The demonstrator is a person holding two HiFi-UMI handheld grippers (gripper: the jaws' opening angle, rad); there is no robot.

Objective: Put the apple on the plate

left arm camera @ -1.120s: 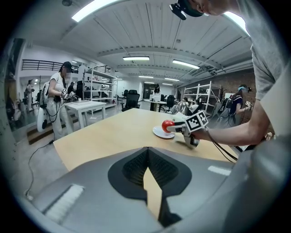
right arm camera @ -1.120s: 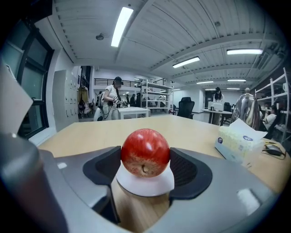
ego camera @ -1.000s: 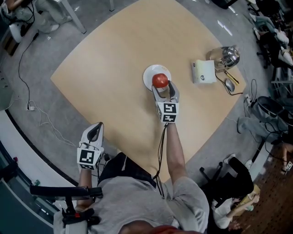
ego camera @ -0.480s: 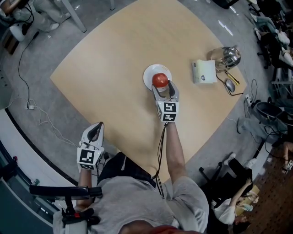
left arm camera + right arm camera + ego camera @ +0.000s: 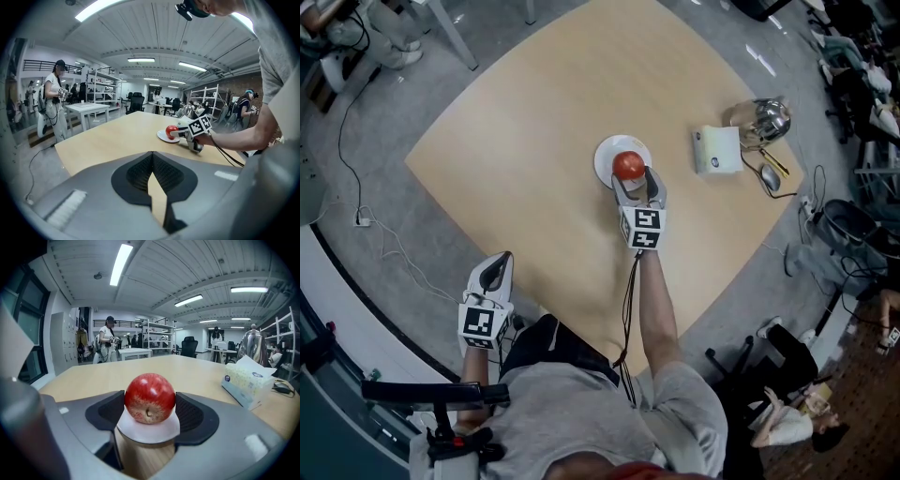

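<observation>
So the apple (image 5: 627,165) is sitting on the plate (image 5: 606,150), right gripper (image 5: 637,183) reaching in at it
The left gripper (image 5: 495,270) is hanging off the table (image 5: 534,112), past its near edge, over the grey floor (image 5: 356,141). A tissue box (image 5: 717,148), a metal kettle (image 5: 762,117) and a mouse (image 5: 770,175) are sitting together near the table's right corner.

A: Tools, quick?
B: Left tool (image 5: 495,261), right tool (image 5: 636,185): grey-white shells, black ribbed pads (image 5: 192,413), each with a white marker cube (image 5: 643,228) printed with black squares.
A: Cables? Clothes?
B: Black cable (image 5: 628,300) leaves the right tool toward 6 o'clock. Grey short-sleeved T-shirt (image 5: 572,417), dark bottoms (image 5: 548,342).
</observation>
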